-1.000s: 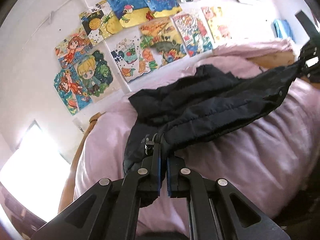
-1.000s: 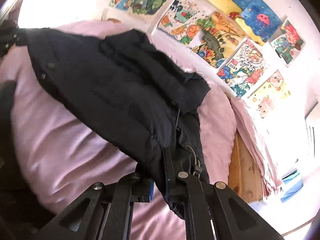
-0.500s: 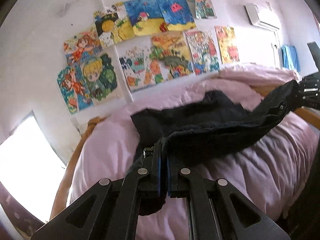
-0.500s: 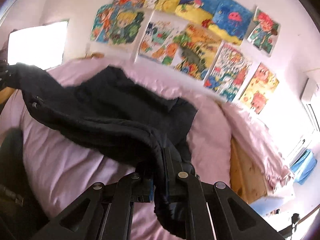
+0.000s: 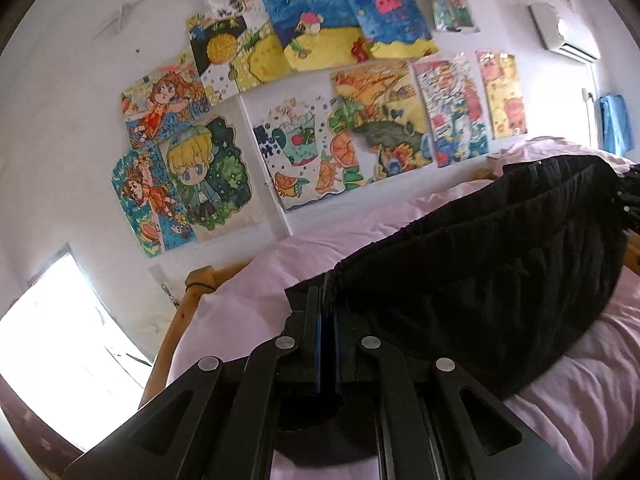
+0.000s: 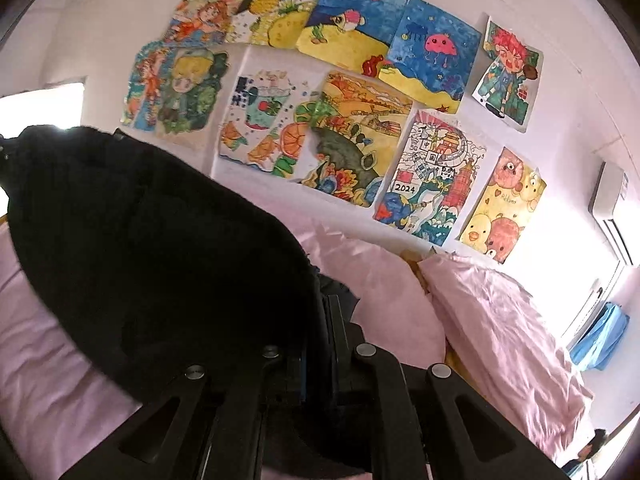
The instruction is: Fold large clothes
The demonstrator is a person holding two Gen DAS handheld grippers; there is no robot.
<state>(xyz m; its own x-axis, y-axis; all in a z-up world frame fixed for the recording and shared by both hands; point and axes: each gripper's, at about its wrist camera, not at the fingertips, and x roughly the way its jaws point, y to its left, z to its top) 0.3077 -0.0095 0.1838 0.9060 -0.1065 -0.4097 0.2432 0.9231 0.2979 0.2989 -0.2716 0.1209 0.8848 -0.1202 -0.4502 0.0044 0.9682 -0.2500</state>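
A large black quilted jacket (image 5: 480, 264) hangs stretched between my two grippers above a bed with a pink cover (image 5: 592, 384). My left gripper (image 5: 327, 300) is shut on one end of the jacket. My right gripper (image 6: 320, 312) is shut on the other end, and the jacket (image 6: 160, 248) drapes over its left finger. In the left wrist view the right gripper (image 5: 628, 200) shows at the far right edge. The fabric sags in the middle toward the bed and hides what lies under it.
The wall behind the bed is covered with several colourful children's drawings (image 5: 320, 100). A pink pillow (image 6: 500, 320) lies at the bed's right end. A wooden bed frame (image 5: 176, 340) edges the left side, by a bright window (image 5: 52, 340). An air conditioner (image 5: 564, 32) hangs high on the right.
Both grippers have risen and tilted up, lifting the jacket off the bed; it lay partly spread on the cover and now hangs between them in the air.
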